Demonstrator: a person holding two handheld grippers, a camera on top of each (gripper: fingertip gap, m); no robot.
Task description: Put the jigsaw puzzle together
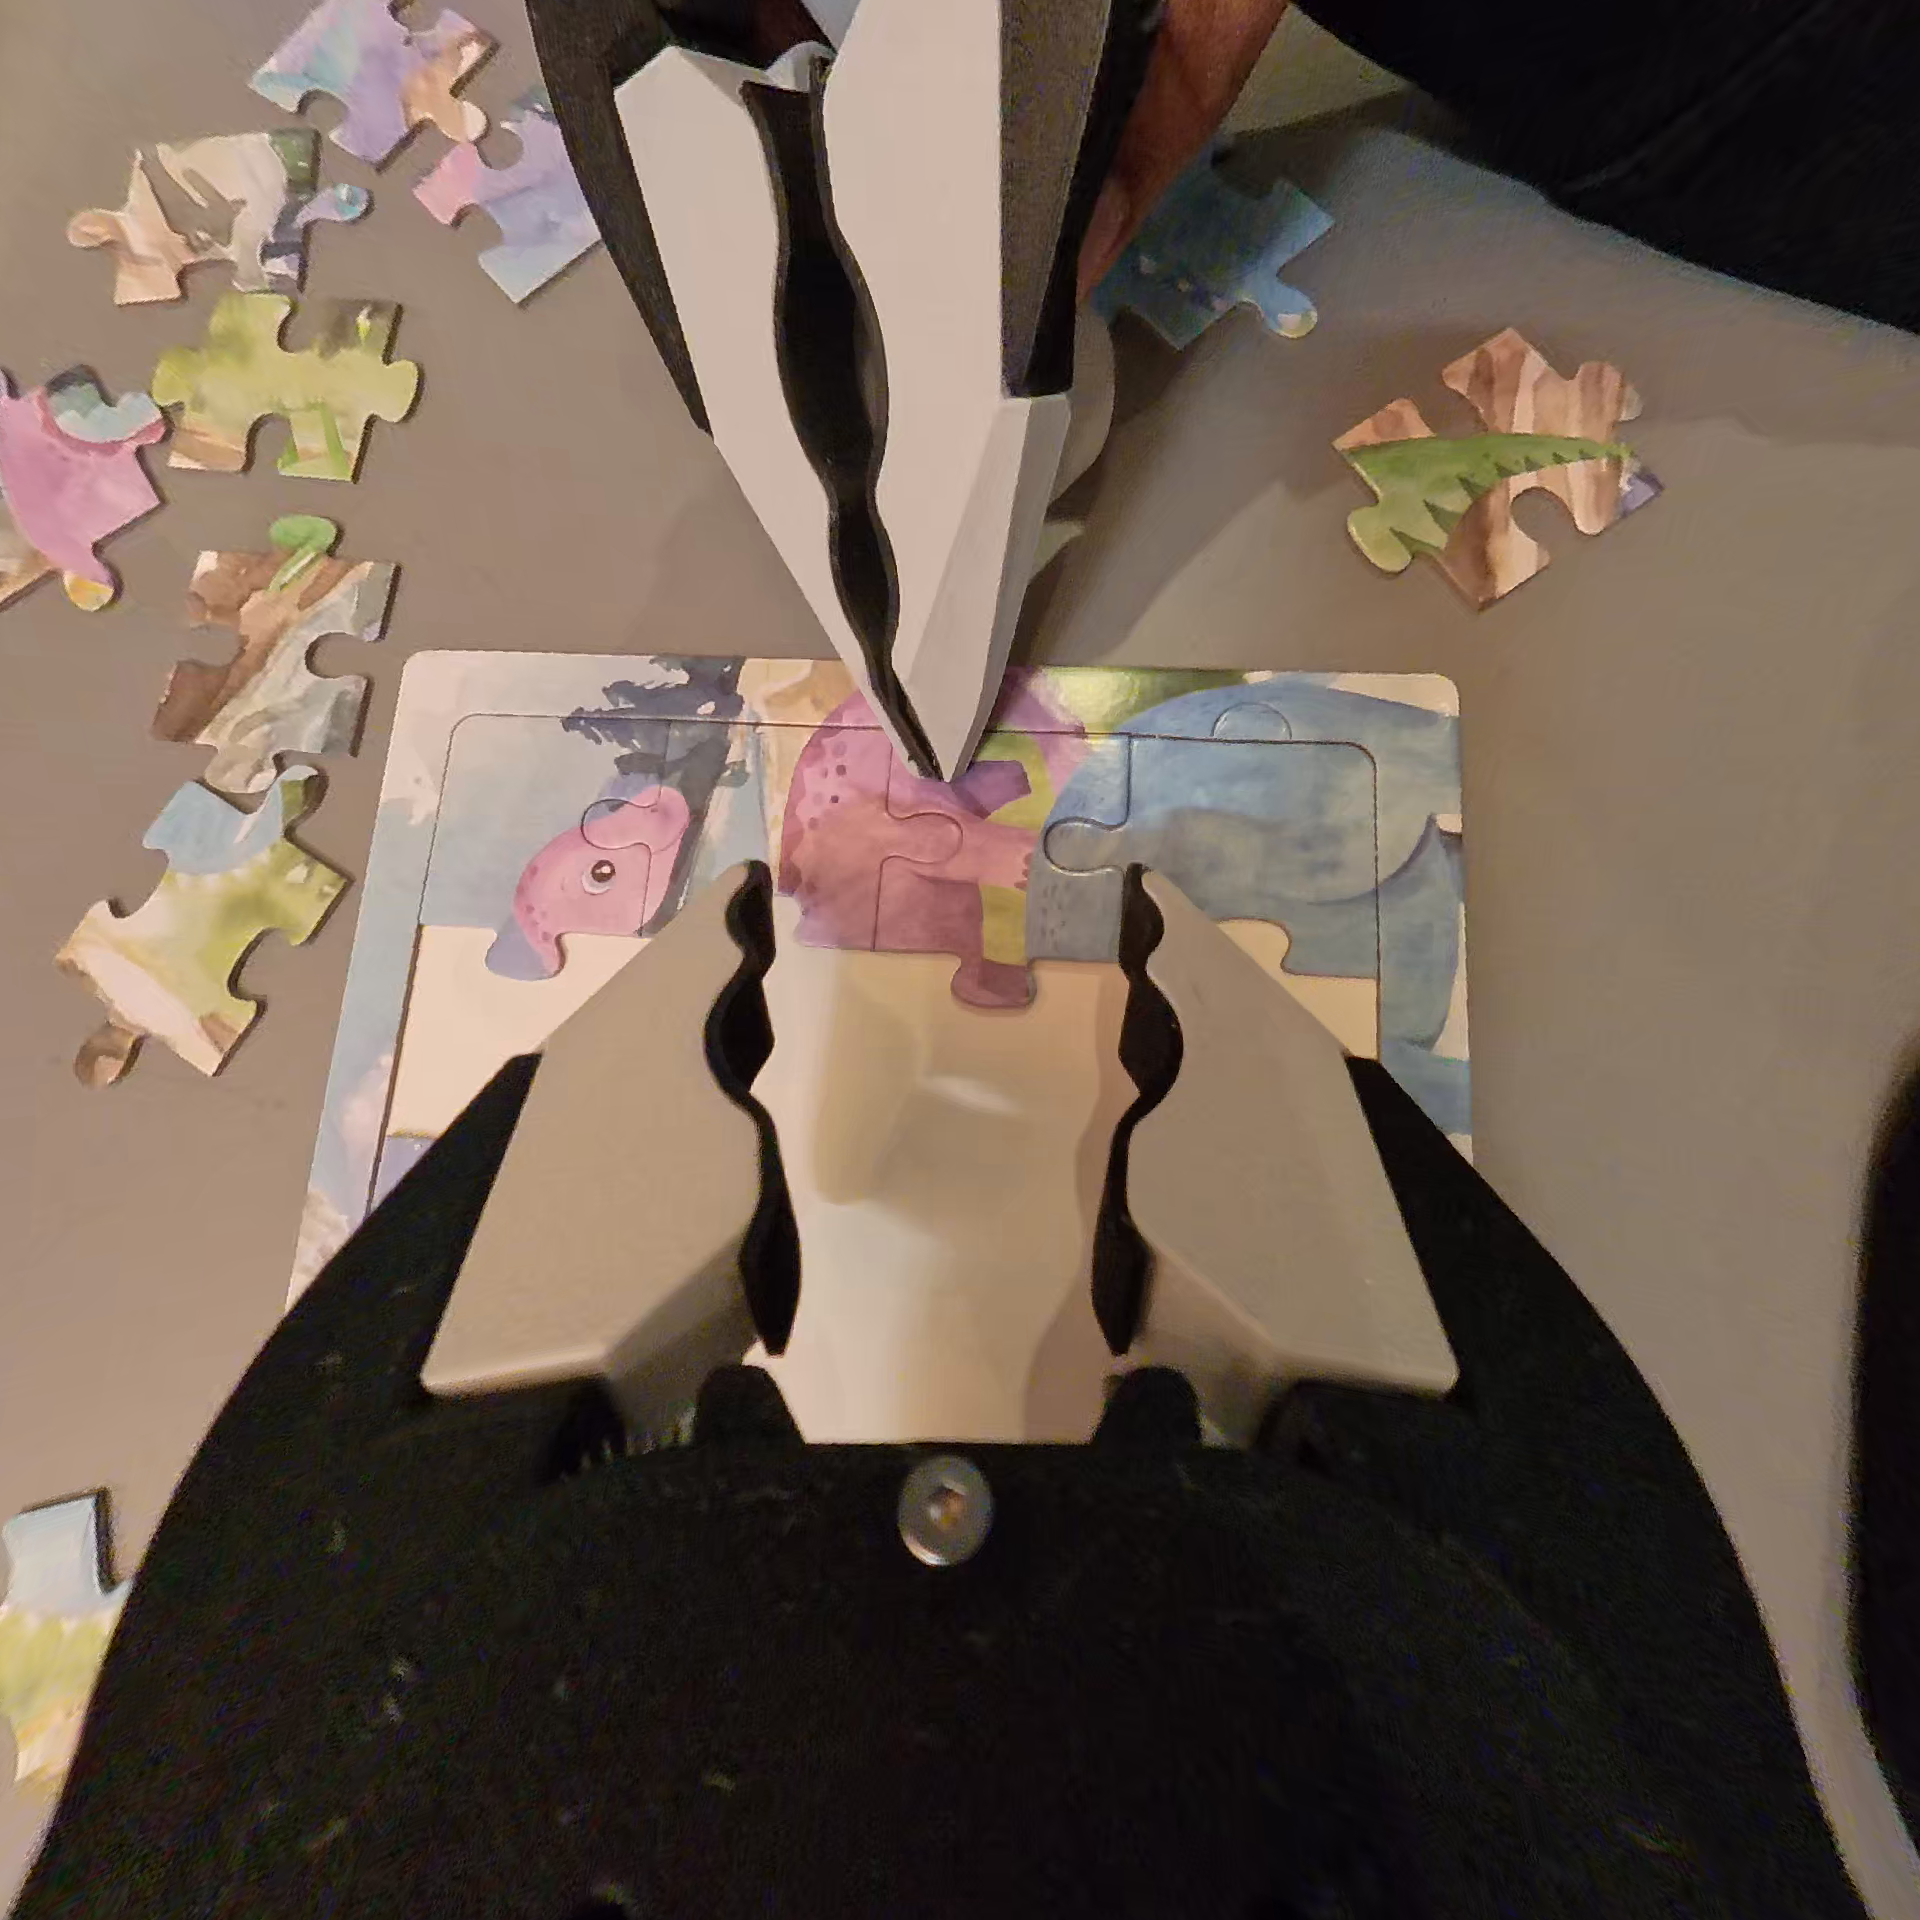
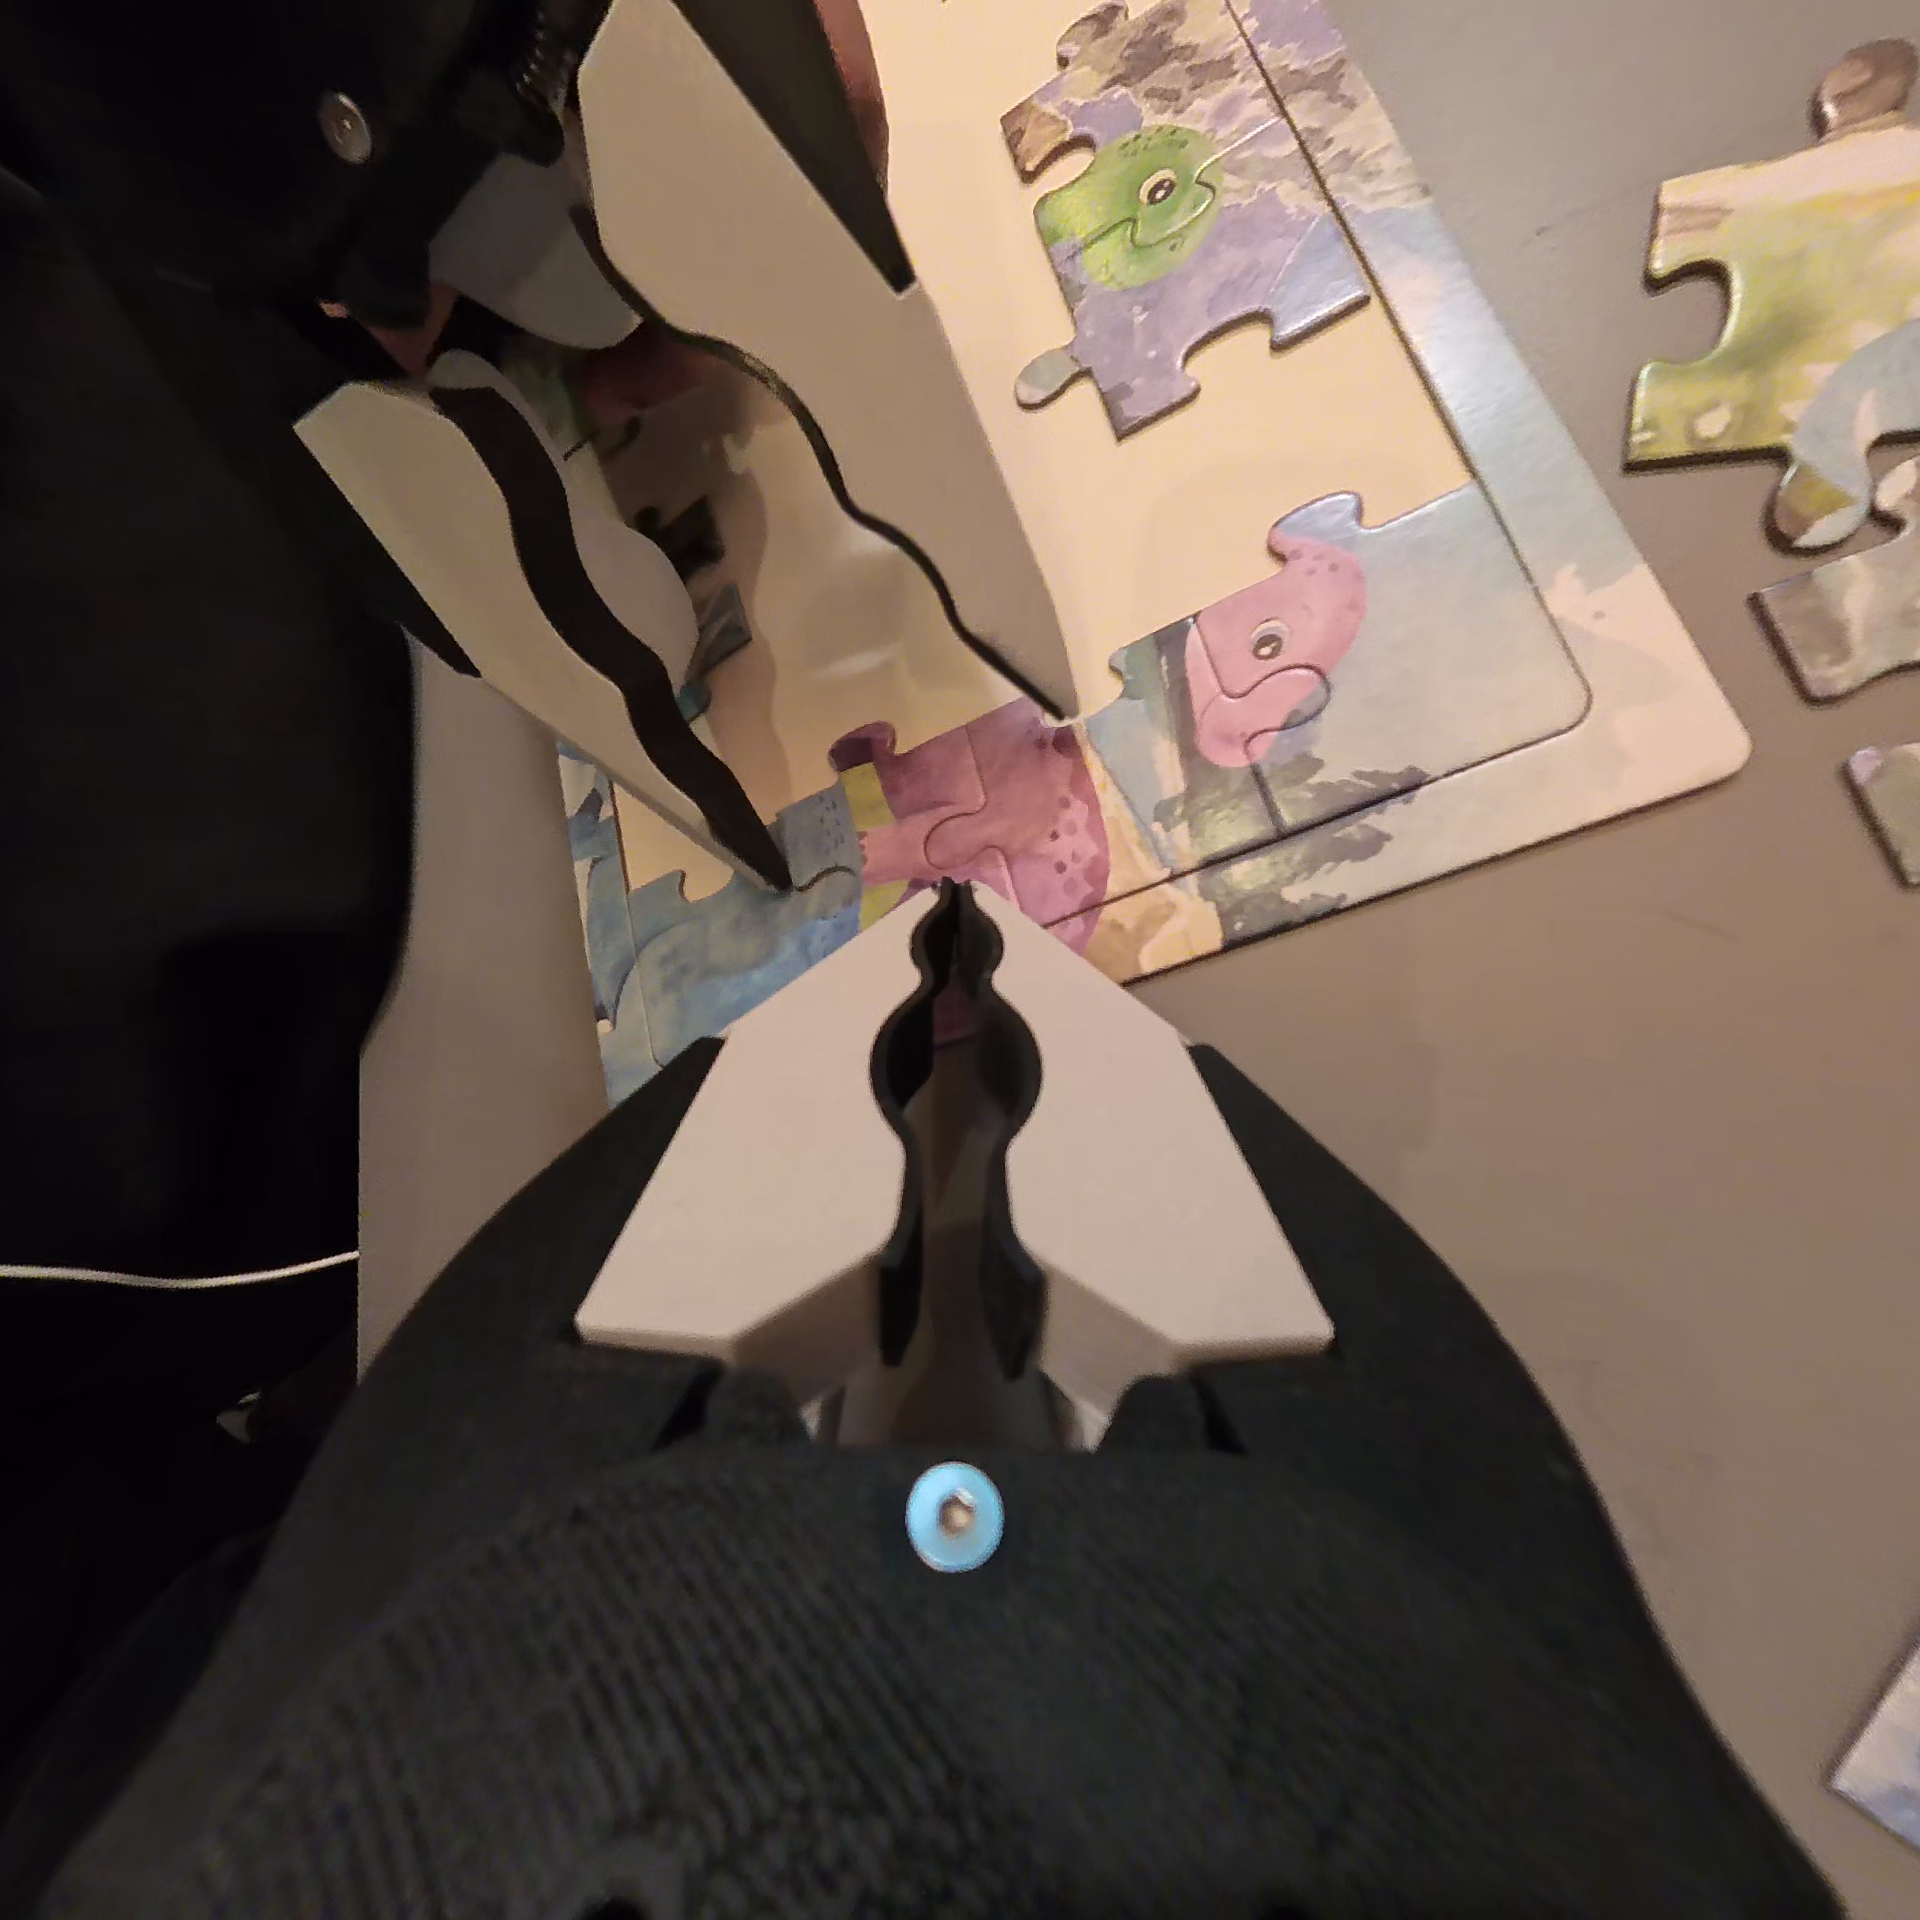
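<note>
We see no brand, label or readable writing anywhere. In the left wrist view our left claw [image 1: 945,883] hangs with its two fingers spread wide apart and nothing between them, over the bare cream middle of the puzzle tray [image 1: 1449,935], which lies flat on the grey table [image 1: 1662,831]. Along the tray's 12 o'clock edge a row of fitted pieces [image 1: 935,842] shows a pink dinosaur head, a purple body and a blue one. Our right claw [image 1: 940,764] comes in from 12 o'clock with its fingers pressed together, the tips touching the purple part of that row; we cannot tell whether anything is pinched there. The right wrist view shows the same claw [image 2: 954,891] closed at the tray's near edge, the left claw [image 2: 925,800] open beyond it, and a green-faced piece [image 2: 1174,260] seated in the tray towards 1 o'clock. Loose pieces [image 1: 281,384] lie scattered on the table from 9 to 11 o'clock, and a brown and green piece [image 1: 1496,478] sits apart at 2 o'clock.
</note>
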